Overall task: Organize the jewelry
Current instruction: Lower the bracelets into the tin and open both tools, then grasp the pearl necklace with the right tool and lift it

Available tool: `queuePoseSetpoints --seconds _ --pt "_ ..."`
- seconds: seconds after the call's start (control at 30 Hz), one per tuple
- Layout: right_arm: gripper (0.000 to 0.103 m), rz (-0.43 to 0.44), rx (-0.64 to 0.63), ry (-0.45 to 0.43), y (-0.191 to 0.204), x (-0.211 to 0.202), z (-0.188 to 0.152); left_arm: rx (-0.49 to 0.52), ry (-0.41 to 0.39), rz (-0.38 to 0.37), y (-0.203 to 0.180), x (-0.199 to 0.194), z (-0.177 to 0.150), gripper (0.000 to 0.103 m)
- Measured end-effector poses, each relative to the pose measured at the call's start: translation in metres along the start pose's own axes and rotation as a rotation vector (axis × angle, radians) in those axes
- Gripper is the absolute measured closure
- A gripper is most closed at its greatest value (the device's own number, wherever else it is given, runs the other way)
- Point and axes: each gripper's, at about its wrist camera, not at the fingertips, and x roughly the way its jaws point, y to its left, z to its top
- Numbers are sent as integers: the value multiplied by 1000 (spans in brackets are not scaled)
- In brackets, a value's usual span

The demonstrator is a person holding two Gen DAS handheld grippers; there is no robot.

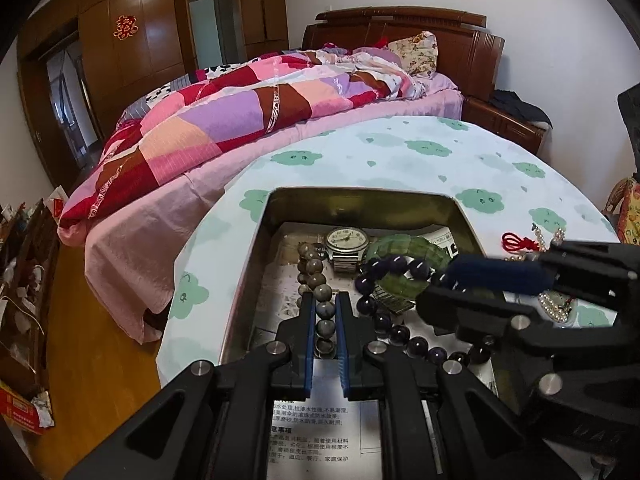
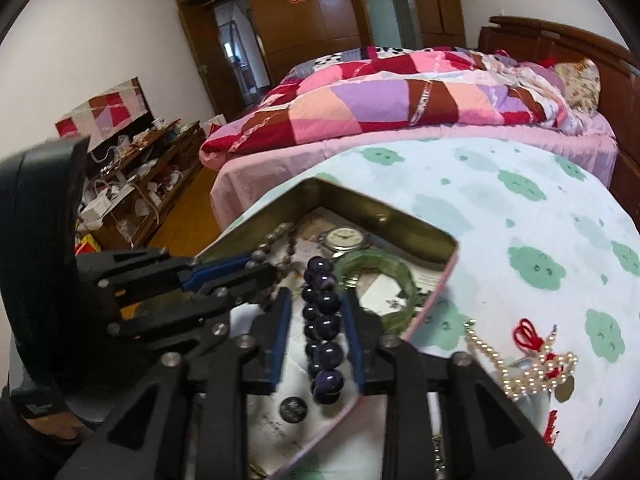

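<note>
1. The left gripper [image 1: 325, 322] is pinching the grey beads [image 1: 316, 276] between narrow jaws, and is lowering them into the tin [image 1: 360, 196], judging by the strand trailing onto the tin's floor.
2. The right gripper [image 2: 318, 322] is standing partly open; the purple beads [image 2: 322, 320] are lying between its pads without being pressed, so it is probably letting them settle inside.
3. The purple strand is curling from those jaws along the tin's right side, just beside the green bangle [image 2: 372, 276].
4. The watch [image 1: 346, 242] is resting near the tin's far wall, between the grey beads and the bangle.
5. All four pieces are sharing the one tin, so gathering appears well under way.
6. Outside, the pearls [image 2: 516, 364] with a red tassel [image 2: 528, 334] are lying on the cloth [image 2: 520, 208] near the tin's right wall, not yet collected.
7. The tin is sitting toward the cloth's near left edge.
</note>
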Motion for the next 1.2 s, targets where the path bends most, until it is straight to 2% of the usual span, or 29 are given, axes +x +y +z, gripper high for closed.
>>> queuePoseSetpoints --seconds 0.07,0.1,0.13,0.2,0.23,0.3,0.4,0.53,0.67,0.77,0.93,1.03,1.07,1.1,1.2 --pt "49 -5 20 -12 -6 -1 1 3 -2 2 -1 0 1 92" --pt "43 -5 30 -17 -9 -3 2 5 -1 2 -1 -1 1 84" --pt "42 -3 42 -25 -12 -5 2 7 -8 5 -3 -3 2 78" --pt "37 2 49 -44 -14 -11 4 17 -30 12 -5 -8 2 39" --pt "35 1 46 -48 -13 -13 5 21 -54 26 -6 -14 3 35" --pt "35 -4 49 -61 -15 -21 6 25 -81 12 -6 -22 5 35" --pt "35 -23 81 -95 -30 -41 5 16 -98 37 -4 -28 10 35" --pt "35 -127 151 -146 -59 -71 -5 -20 -95 40 0 -28 12 35" --pt "35 -193 210 -138 -83 -78 -15 -39 -54 78 -3 -17 9 34" --pt "35 -205 216 -118 -89 -74 -19 -68 -37 74 -3 -13 4 34" --pt "36 -205 196 -59 -87 -52 -24 -68 -55 52 -12 -17 2 34" --pt "49 -215 161 -33 -81 -43 -28 -64 -55 39 -17 -17 2 34" --pt "60 -218 158 -26 -81 -41 -28 -64 -54 35 -18 -17 2 34" --pt "76 -213 154 -14 -82 -38 -29 -63 -54 28 -19 -17 2 34" --pt "84 -227 152 -4 -85 -38 -33 -64 -52 21 -21 -18 1 34"
